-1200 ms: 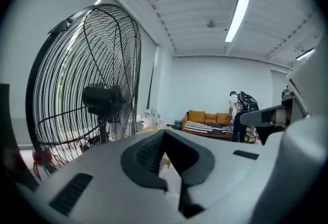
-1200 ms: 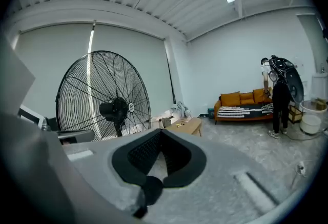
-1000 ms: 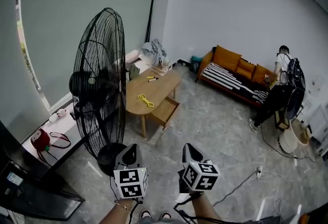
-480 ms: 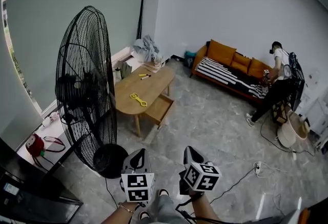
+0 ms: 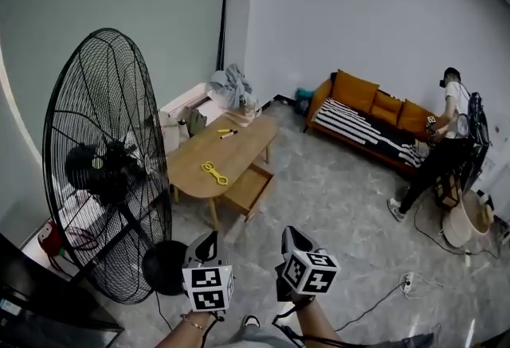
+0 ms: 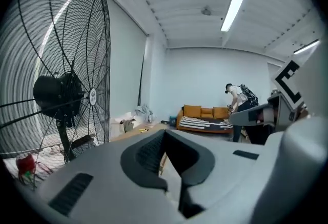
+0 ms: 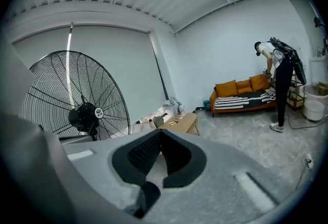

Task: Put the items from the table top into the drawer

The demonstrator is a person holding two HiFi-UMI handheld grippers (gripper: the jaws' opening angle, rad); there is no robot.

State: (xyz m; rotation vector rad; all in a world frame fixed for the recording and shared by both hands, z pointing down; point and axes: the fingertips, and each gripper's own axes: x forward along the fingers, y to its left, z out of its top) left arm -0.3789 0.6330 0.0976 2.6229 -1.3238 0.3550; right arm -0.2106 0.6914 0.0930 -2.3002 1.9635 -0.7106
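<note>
Two claws, the left claw (image 5: 208,243) and the right claw (image 5: 292,237), are hanging low, each pressing its jaws together on nothing. Well apart from them, a yellow looped item (image 5: 212,172), possibly a cord, is lying on the light wooden oval worktop (image 5: 243,149), whose wooden drawer (image 5: 249,188) is standing open beside a tall black wire-caged fan (image 5: 103,171).

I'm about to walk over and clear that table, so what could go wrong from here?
The big fan stands close on the left, beside the path to the table; the left gripper could brush its grille. The drawer juts open toward the floor space, so a leg might bump it. A power strip lies on the floor to the right, a possible trip hazard.
</note>
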